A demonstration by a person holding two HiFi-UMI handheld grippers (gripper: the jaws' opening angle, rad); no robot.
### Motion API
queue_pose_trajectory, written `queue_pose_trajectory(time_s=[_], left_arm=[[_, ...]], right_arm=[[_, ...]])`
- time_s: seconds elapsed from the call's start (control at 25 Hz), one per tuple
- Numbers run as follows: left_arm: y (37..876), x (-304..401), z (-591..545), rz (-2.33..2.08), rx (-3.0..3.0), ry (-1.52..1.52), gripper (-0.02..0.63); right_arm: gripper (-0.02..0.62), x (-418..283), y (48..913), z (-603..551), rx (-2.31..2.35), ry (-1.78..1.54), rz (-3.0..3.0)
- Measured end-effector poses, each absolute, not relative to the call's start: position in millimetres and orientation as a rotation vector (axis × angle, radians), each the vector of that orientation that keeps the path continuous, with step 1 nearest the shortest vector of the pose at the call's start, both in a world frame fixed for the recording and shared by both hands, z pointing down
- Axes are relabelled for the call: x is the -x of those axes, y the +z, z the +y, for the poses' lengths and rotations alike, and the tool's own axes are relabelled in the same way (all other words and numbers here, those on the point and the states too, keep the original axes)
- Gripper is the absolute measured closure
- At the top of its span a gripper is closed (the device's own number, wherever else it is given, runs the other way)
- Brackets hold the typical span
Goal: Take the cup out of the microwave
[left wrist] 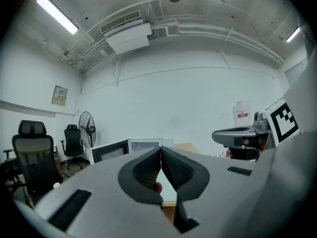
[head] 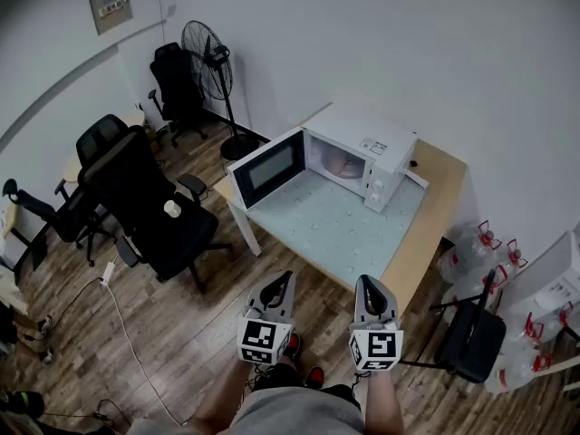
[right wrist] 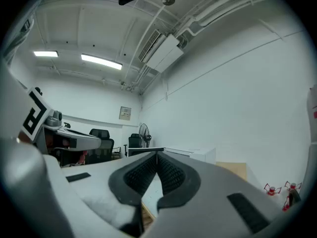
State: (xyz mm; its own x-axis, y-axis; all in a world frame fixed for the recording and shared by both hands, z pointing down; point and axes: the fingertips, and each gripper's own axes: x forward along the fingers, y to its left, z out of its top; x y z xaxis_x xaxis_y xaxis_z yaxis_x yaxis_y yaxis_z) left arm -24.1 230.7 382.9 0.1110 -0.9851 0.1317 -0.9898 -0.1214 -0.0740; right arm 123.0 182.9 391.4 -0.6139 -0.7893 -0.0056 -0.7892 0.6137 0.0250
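Note:
The white microwave [head: 379,155] stands at the back of the table [head: 435,216] with its door [head: 266,167] swung wide to the left. Inside its cavity I make out a pale pinkish cup [head: 343,163]. Both grippers hang in front of the table's near edge, well short of the microwave. My left gripper [head: 285,281] has its jaws shut with nothing between them, its ribbed pads [left wrist: 150,168] meeting. My right gripper [head: 366,285] is shut too and holds nothing. The open door [left wrist: 110,150] shows low beyond the left jaws.
Black office chairs [head: 145,198] stand left of the table, with a floor fan [head: 207,58] behind them. Water bottles [head: 480,247] and a black folding chair [head: 475,341] crowd the right side. A white cable [head: 127,333] runs over the wooden floor.

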Motion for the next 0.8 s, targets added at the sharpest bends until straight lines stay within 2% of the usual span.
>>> queue_pose_trajectory(time_s=[0.8], left_arm=[[386, 30, 172, -2.098, -2.288, 0.24, 0.583]], right_arm=[[0.577, -122, 394, 120, -1.363, -0.017, -2.83]])
